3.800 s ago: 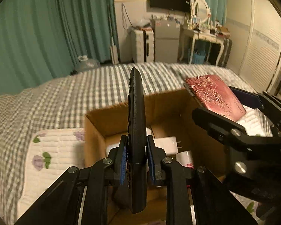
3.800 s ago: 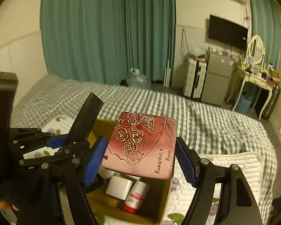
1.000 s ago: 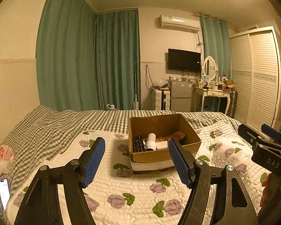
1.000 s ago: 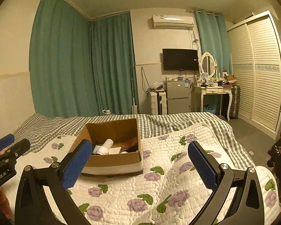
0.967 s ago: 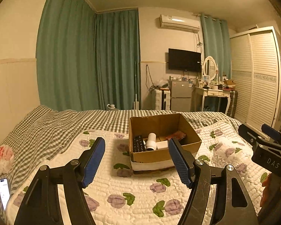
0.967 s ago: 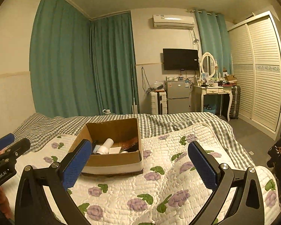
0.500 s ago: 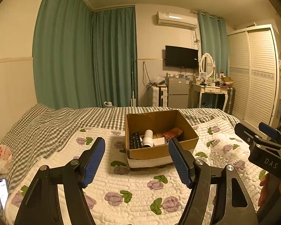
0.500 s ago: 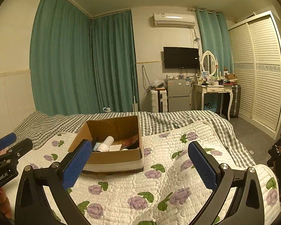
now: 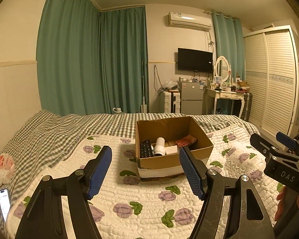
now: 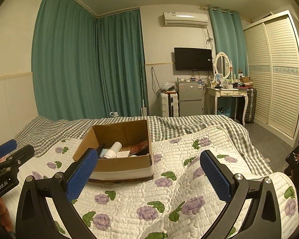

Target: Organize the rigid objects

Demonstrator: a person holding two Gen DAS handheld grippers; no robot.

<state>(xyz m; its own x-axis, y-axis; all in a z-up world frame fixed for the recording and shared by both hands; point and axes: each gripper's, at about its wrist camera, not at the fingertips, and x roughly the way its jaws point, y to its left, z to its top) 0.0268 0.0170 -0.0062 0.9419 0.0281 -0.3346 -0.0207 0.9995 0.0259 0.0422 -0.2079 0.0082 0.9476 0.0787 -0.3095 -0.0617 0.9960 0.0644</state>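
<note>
A cardboard box (image 9: 201, 139) sits on the floral quilt in the middle of the bed; it also shows in the right wrist view (image 10: 121, 162). Inside lie a black remote (image 9: 144, 151), a white cylinder (image 9: 159, 148), a white block (image 9: 171, 149) and a red rose-print case (image 9: 186, 141). My left gripper (image 9: 145, 170) is open and empty, held back from the box. My right gripper (image 10: 148, 176) is open and empty, also back from the box. The right gripper's body (image 9: 279, 159) shows at the left view's right edge.
A phone (image 9: 4, 202) and a plastic bag (image 9: 0, 168) lie at the bed's left edge. Green curtains (image 9: 93, 63), a small fridge (image 9: 190, 100), a dressing table (image 9: 227, 97) and a wardrobe (image 9: 273, 79) stand beyond the bed. The quilt (image 10: 169, 195) has a raised fold at right.
Earlier my left gripper held the remote and my right held the rose case over the box; both now lie in it. Both grippers have drawn back, open. Views tilted slightly in the last second.
</note>
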